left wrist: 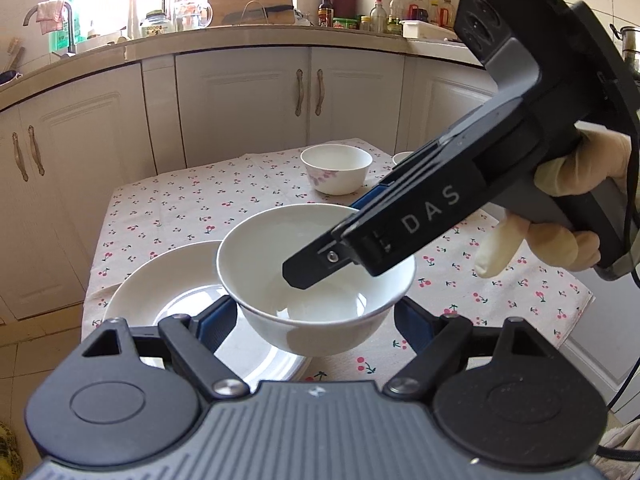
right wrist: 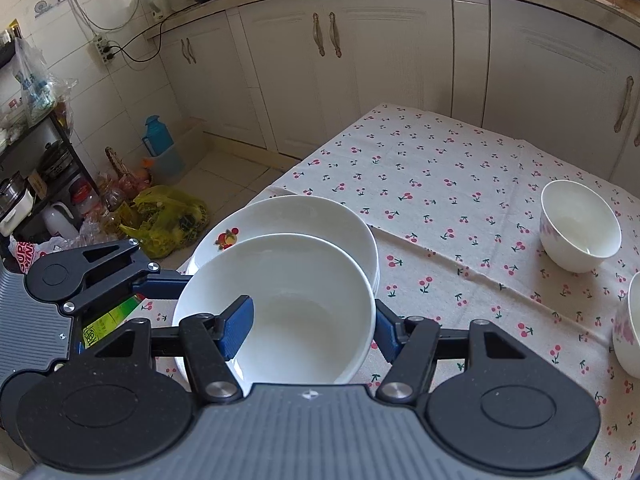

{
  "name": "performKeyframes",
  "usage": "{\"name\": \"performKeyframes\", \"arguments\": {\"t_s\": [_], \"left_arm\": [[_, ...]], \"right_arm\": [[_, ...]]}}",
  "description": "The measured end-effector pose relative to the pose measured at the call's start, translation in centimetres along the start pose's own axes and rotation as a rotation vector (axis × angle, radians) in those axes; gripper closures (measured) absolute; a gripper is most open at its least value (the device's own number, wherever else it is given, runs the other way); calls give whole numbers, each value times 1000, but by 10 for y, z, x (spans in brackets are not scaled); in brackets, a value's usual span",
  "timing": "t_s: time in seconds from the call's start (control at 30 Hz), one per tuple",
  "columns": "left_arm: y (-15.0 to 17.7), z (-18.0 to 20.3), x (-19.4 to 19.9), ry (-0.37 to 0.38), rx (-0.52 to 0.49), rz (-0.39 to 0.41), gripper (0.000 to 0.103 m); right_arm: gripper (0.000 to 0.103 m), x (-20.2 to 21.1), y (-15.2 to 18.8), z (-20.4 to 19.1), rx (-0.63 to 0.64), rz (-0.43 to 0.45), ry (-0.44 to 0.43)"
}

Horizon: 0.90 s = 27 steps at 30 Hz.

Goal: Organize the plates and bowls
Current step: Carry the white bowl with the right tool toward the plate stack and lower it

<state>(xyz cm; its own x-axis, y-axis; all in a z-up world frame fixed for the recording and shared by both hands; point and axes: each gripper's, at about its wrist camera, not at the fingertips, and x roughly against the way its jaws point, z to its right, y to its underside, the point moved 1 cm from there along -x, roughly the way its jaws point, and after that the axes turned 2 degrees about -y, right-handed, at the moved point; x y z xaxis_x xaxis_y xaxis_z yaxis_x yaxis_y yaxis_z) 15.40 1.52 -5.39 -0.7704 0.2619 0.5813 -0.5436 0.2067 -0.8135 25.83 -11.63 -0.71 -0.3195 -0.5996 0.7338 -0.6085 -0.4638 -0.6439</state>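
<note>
A plain white bowl (left wrist: 264,256) (right wrist: 316,280) hangs just above a white plate (left wrist: 160,280) (right wrist: 288,216) with a fruit print. My left gripper (left wrist: 316,312) holds the bowl low down, with a blue pad against each side of its lower wall. One of its fingers (right wrist: 160,283) shows at the bowl's left side in the right wrist view. My right gripper (right wrist: 314,320) (left wrist: 324,240) straddles the bowl's rim. One of its fingers reaches inside the bowl and the other lies against the outer wall.
A flowered bowl (left wrist: 336,168) (right wrist: 580,224) stands farther back on the cherry-print tablecloth (left wrist: 180,208). Another flowered bowl (right wrist: 628,328) (left wrist: 402,157) sits at the right edge. A gloved hand (left wrist: 560,220) holds the right gripper. Kitchen cabinets (left wrist: 248,104) stand behind the table, and bags lie on the floor (right wrist: 168,216).
</note>
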Motion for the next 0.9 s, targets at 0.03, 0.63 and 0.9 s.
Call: {"name": "performKeyframes", "arguments": {"t_s": [0.03,0.63,0.9], "left_arm": [[0,-1,0,1,-2,0,18],[1,40,-38,186,-105,-69,18],[3,58,-61,236,-131,-114,18]], "right_arm": [[35,-1,-1,0,-1,-1,-1],[34,20,42,35,-98,-63,114],[34,21,58,57,-152,-89,162]]}}
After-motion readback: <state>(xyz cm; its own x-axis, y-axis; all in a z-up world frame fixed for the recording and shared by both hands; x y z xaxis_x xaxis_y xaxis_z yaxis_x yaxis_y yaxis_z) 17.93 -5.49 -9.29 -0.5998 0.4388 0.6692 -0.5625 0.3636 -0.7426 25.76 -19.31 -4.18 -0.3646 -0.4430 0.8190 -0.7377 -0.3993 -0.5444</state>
